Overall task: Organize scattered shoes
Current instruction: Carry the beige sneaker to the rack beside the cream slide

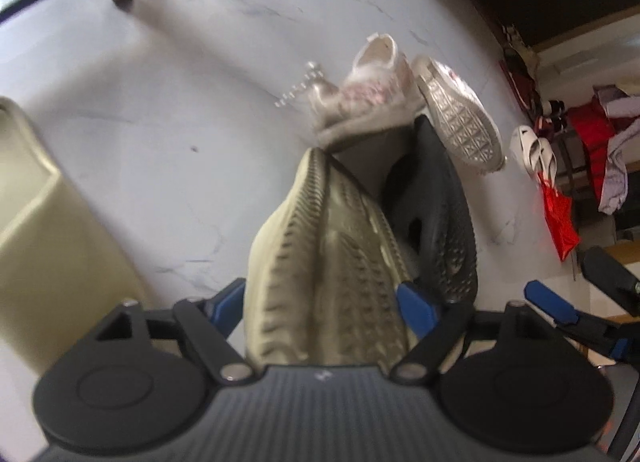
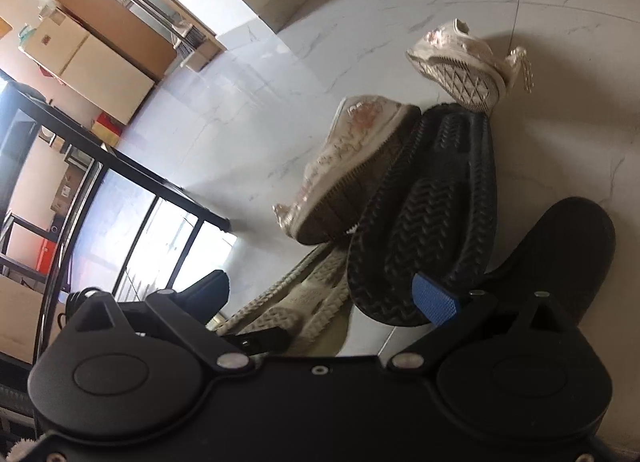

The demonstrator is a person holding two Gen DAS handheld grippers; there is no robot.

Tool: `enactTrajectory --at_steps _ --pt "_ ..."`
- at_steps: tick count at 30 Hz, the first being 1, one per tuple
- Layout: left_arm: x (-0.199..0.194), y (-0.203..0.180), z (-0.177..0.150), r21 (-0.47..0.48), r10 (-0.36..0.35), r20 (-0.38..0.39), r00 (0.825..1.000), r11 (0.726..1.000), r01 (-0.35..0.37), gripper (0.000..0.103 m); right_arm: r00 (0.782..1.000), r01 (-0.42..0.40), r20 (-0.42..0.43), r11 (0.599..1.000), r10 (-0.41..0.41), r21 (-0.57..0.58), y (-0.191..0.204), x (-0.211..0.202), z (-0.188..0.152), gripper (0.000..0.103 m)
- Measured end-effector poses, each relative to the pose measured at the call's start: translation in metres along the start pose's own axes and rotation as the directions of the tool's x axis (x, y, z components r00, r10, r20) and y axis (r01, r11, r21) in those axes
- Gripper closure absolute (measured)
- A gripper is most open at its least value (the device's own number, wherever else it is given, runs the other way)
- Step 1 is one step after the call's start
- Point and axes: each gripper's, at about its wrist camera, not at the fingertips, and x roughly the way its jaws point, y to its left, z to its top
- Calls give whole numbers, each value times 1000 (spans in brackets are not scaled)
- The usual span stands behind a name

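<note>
A beige slipper (image 1: 320, 262) hangs sole toward the camera in the left wrist view, and my left gripper (image 1: 322, 306) is shut on it, a blue pad against each side. Its beige mate (image 1: 40, 202) lies on the floor at the left. Just behind the held slipper a black slipper (image 1: 436, 214) leans on its side. Two white floral sneakers (image 1: 368, 94) lie beyond it. My right gripper (image 2: 324, 296) stands open over the pile, its blue pad beside the upturned black slipper (image 2: 420, 214). A second black slipper (image 2: 560, 254) lies to the right.
Pale marble floor tiles (image 1: 180, 102) spread to the left and far side. A black metal frame (image 2: 120, 166) stands at the left. White sandals (image 1: 532, 146), a red bag (image 1: 560, 218) and piled clothes crowd the right wall. Cardboard boxes (image 2: 100, 62) sit beyond.
</note>
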Motion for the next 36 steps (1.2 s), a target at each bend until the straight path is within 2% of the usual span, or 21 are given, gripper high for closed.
enactTrajectory --at_steps 5,9,12,13,16,20,24,26,27,29,30,33,36 --pt "-35 9 -7 -36 26 56 998 999 -24 23 1000 -22 8 1000 22 0 5 -13 -1 3" --pt "-77 13 -13 -34 63 164 985 998 -58 23 999 -40 17 999 40 -12 12 -23 -4 3" --pt "-107 15 -23 -25 126 267 955 992 -124 23 998 -61 8 998 61 -24 21 -25 -7 3" --pt "-121 16 -31 -36 180 309 934 983 -178 23 998 -70 2 997 71 -32 26 -26 -8 3" --pt "-146 26 -52 -102 283 374 883 959 -264 22 995 -95 -15 994 94 -61 41 -25 -14 3" --pt "-164 48 -77 -202 382 401 833 923 -326 22 992 -123 -45 987 119 -108 67 -23 -24 3" --pt "-173 77 -104 -319 501 413 761 862 -395 22 983 -170 -95 973 156 -158 101 -18 -41 3" --pt "-170 94 -115 -384 545 408 732 830 -404 22 979 -189 -115 966 170 -178 116 -17 -50 3" --pt "-169 97 -117 -393 551 407 728 825 -405 22 977 -194 -124 963 172 -190 123 -17 -55 3" --pt "-164 112 -127 -429 583 386 715 799 -420 22 976 -197 -132 959 172 -204 130 -17 -60 3" --pt "-163 114 -127 -432 587 384 713 796 -423 22 975 -199 -143 955 170 -220 137 -17 -65 3" --pt "-152 124 -132 -441 620 390 681 775 -453 22 976 -189 -155 949 154 -250 145 -17 -72 3" --pt "-150 133 -135 -446 638 391 663 762 -470 22 979 -163 -162 952 123 -260 149 -11 -75 3"
